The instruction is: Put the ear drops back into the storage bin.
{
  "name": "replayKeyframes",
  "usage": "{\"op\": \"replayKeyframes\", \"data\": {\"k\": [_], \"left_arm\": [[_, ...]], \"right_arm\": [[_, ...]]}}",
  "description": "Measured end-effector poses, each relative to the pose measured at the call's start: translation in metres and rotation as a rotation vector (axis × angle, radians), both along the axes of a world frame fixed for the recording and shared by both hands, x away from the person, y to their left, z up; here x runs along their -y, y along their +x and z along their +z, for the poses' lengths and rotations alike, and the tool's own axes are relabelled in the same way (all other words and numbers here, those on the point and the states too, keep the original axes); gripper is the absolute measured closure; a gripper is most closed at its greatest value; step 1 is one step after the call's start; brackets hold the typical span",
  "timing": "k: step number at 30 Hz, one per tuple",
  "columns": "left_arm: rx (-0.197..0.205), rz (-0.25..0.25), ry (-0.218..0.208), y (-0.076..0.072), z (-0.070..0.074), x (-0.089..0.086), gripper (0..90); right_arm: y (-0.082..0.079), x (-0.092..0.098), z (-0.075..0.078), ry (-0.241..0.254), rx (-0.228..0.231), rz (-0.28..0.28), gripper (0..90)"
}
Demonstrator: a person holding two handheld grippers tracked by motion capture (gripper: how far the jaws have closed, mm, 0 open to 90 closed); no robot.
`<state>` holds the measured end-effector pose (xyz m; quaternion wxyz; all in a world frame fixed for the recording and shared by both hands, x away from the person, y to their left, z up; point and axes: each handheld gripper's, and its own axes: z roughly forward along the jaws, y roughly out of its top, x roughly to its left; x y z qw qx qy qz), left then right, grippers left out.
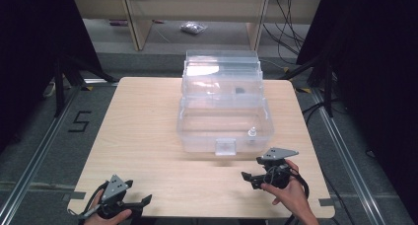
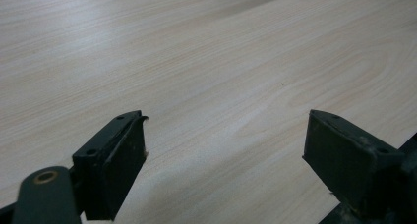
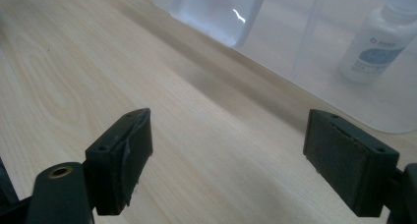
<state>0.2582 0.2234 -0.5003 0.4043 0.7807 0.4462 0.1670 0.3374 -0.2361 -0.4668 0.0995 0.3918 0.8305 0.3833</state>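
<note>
A clear plastic box point(image 1: 224, 129) stands open in the middle of the light wooden table point(image 1: 148, 136), its lid tilted up at the back. A small white bottle point(image 1: 251, 133) stands upright inside it near the front right; in the right gripper view the bottle point(image 3: 376, 42) shows through the box wall point(image 3: 314, 52). My right gripper point(image 1: 250, 171) is open, low over the table just in front of the box's right corner, jaws empty. My left gripper point(image 1: 139, 199) is open at the table's front left edge, nothing between its fingers point(image 2: 118, 155).
A latch tab point(image 1: 226, 147) sticks out from the box's front wall. A small dark object point(image 1: 240, 91) lies in the box's upper tray. Beyond the table are wooden shelf legs point(image 1: 140, 22), a plastic bag point(image 1: 193, 27) on the floor and black cables point(image 1: 288, 22).
</note>
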Motion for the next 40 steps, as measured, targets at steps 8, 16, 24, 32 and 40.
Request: {"op": "replayKeyframes", "data": {"k": [8,16,24,32,40], "left_arm": [[0.000,0.000,0.002,0.000,0.000,0.000,15.3],[0.004,-0.003,-0.013,0.000,0.000,0.001,15.3],[0.005,0.003,-0.024,0.000,-0.001,0.002,15.3],[0.005,0.003,-0.024,0.000,-0.001,0.002,15.3],[0.005,0.003,-0.022,0.000,-0.001,0.002,15.3]], "right_arm": [[-0.007,0.001,-0.006,-0.007,0.023,0.011,19.5],[-0.015,0.000,-0.010,-0.030,0.013,0.026,18.8],[-0.022,0.001,-0.011,-0.025,-0.014,0.000,18.7],[-0.023,0.005,-0.014,-0.034,0.006,0.029,18.6],[-0.025,0.006,-0.014,-0.026,-0.015,-0.006,18.6]]}}
